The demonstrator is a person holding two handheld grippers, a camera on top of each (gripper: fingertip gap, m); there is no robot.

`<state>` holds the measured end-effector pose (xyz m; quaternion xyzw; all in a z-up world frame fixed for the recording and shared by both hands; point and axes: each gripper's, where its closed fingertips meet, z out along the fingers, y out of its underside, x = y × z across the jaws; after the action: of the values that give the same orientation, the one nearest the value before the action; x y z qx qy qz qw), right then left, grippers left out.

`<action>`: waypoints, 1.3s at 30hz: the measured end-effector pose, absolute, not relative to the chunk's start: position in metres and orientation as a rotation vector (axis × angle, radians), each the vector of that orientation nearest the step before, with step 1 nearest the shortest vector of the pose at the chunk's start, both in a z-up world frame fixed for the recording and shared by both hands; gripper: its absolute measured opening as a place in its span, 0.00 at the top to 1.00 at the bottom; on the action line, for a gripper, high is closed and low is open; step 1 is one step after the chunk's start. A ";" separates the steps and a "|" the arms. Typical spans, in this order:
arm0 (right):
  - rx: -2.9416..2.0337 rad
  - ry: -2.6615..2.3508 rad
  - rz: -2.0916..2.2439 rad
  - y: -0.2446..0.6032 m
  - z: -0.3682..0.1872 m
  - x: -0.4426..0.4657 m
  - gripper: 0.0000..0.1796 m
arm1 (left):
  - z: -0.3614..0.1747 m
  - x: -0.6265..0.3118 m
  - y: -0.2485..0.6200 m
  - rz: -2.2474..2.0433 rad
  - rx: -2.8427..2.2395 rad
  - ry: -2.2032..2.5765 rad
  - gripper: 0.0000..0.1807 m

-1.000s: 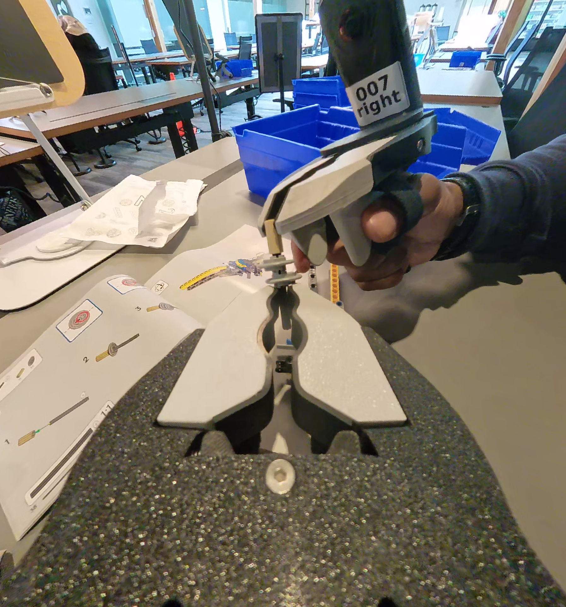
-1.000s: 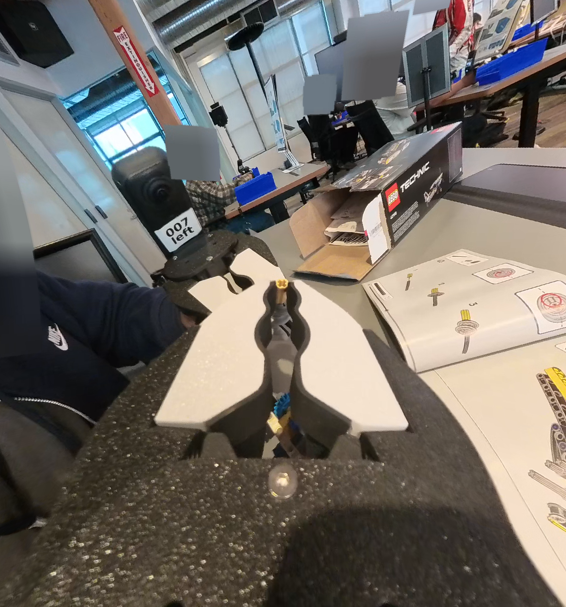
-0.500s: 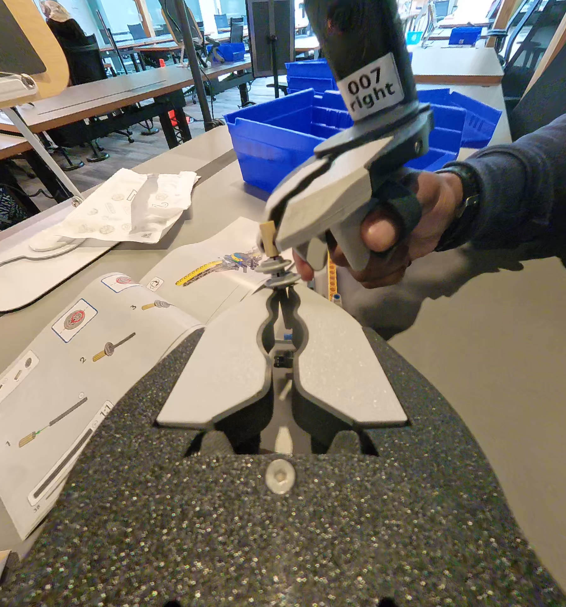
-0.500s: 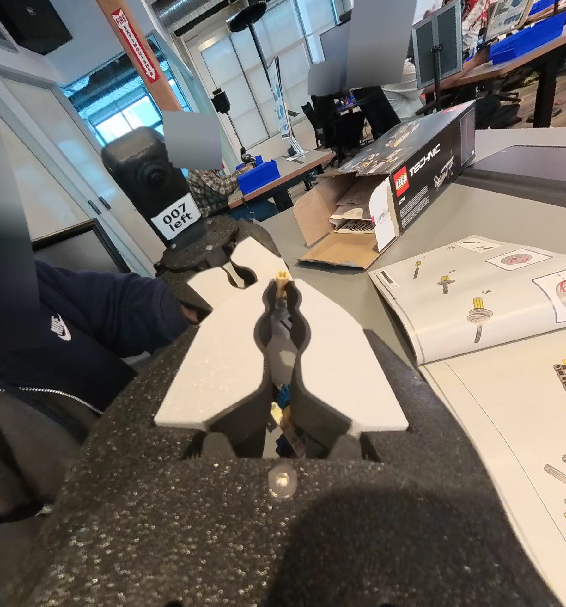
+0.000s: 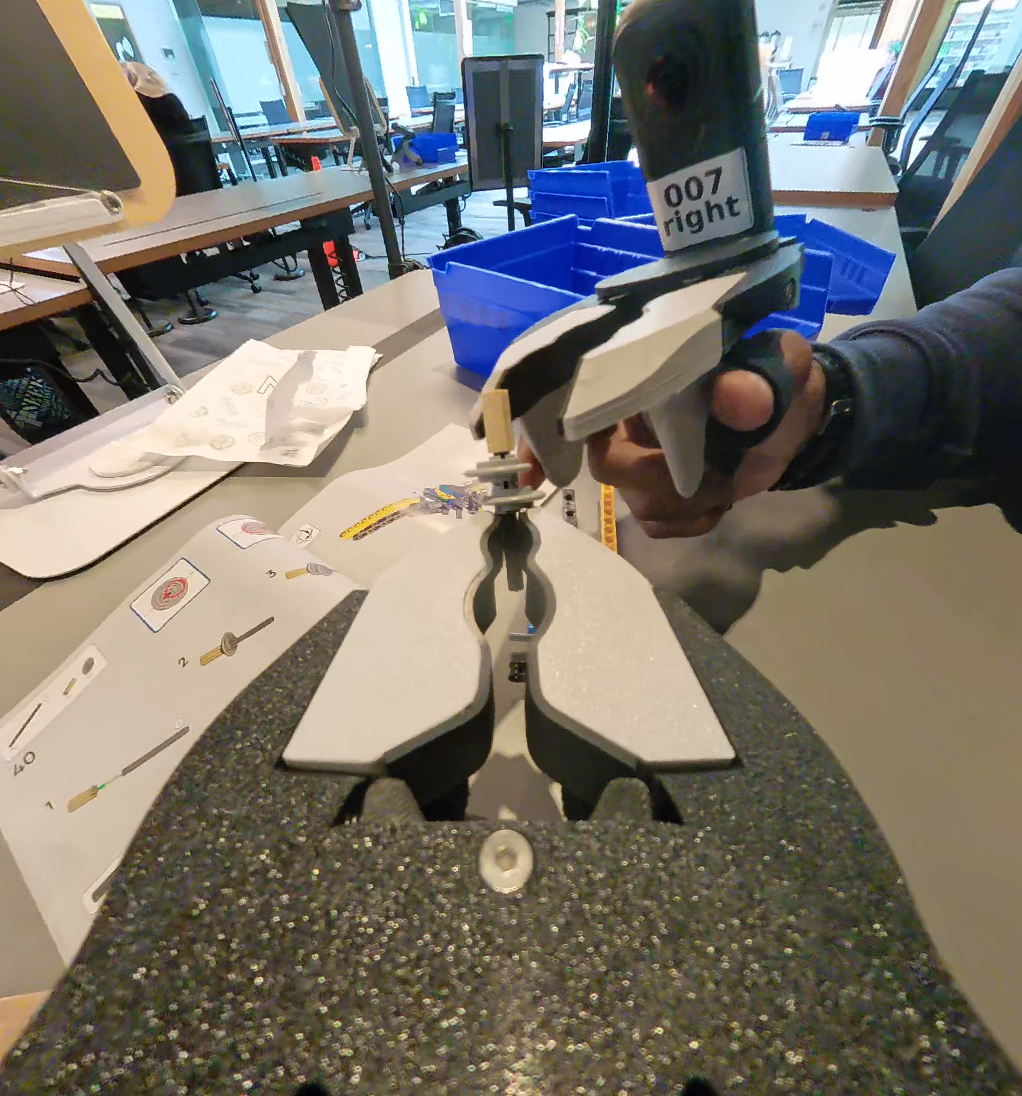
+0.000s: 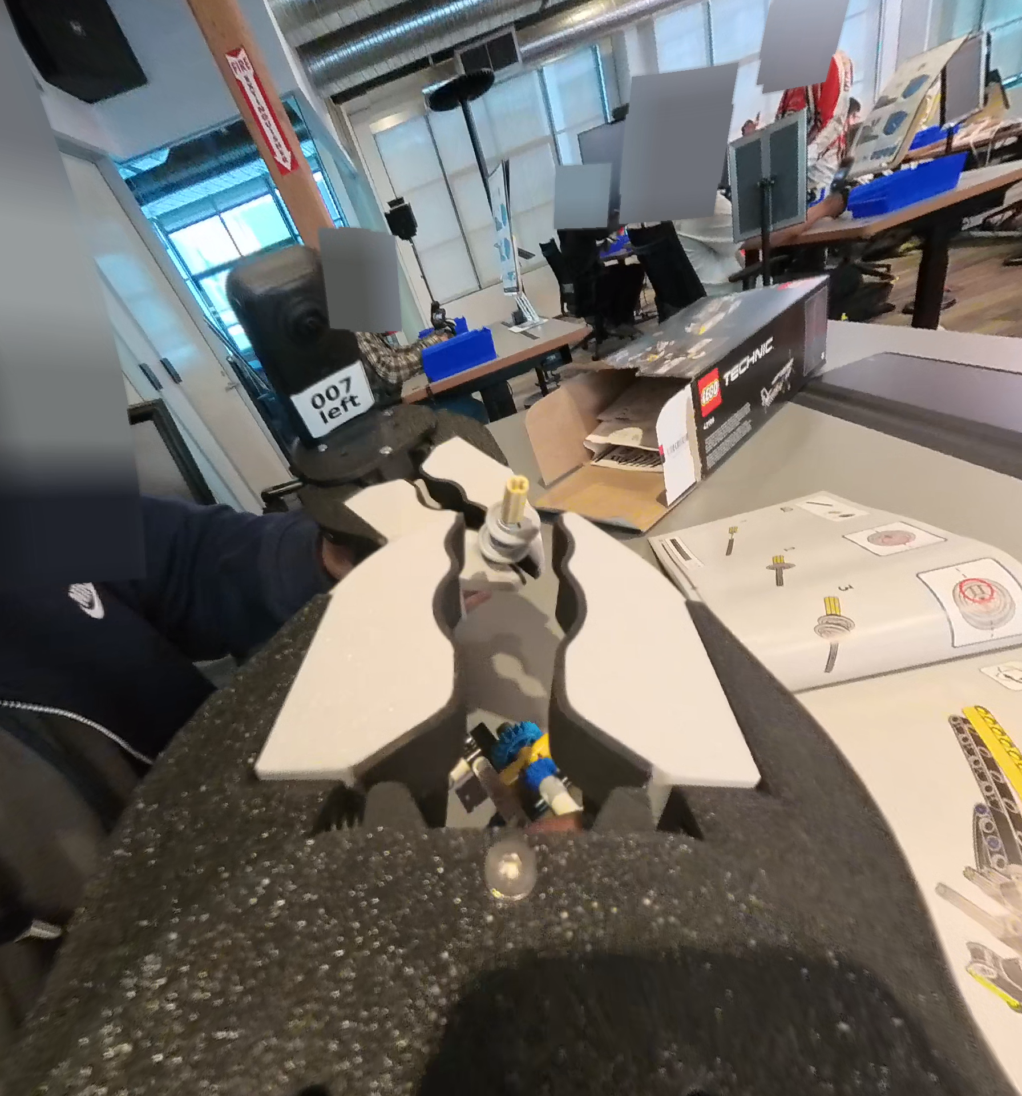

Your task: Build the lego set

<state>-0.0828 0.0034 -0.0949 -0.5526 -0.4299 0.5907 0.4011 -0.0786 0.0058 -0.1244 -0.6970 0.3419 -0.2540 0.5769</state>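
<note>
I have my left gripper (image 5: 511,534) pinching the lower end of a thin dark lego axle (image 5: 513,563) so it stands upright above the grey desk (image 5: 852,682), which I judge keeps its top free for parts to slide on; two grey round bushes (image 5: 499,483) and a tan cylindrical connector (image 5: 497,422) already sit on it. My right gripper (image 6: 505,534) has its fingers spread on either side of that stack, not touching the connector as far as I can tell, and I read this as letting go after seating it. A small blue-and-yellow lego sub-assembly (image 6: 523,765) lies under that gripper. The open instruction booklet (image 5: 141,640) lies flat toward the desk's left edge so I can check the steps. At the far edge, the blue plastic bins (image 5: 514,296) show no contents from here, while the black cardboard lego box (image 6: 704,403) lies on its side, flaps open, with paper sheets inside
</note>
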 end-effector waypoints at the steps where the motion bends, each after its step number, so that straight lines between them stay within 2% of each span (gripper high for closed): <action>1: -1.388 -1.085 1.496 0.004 -0.093 -0.083 0.84 | -0.125 -0.078 0.006 -0.591 -1.631 0.805 0.98; 8: -1.391 -1.018 1.567 0.011 -0.088 -0.081 0.90 | -0.127 -0.074 0.003 -0.576 -1.617 0.842 0.98; 14: -1.392 -0.982 1.633 0.012 -0.086 -0.080 1.00 | -0.129 -0.073 0.002 -0.570 -1.615 0.854 0.98; 39: -1.364 -1.049 1.456 0.012 -0.091 -0.079 1.00 | -0.132 -0.074 0.004 -0.549 -1.621 0.863 0.98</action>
<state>-0.0792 0.0124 -0.0906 -0.5464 -0.4202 0.5835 0.4295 -0.0739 0.0038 -0.1323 -0.6921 0.3682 -0.2344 0.5748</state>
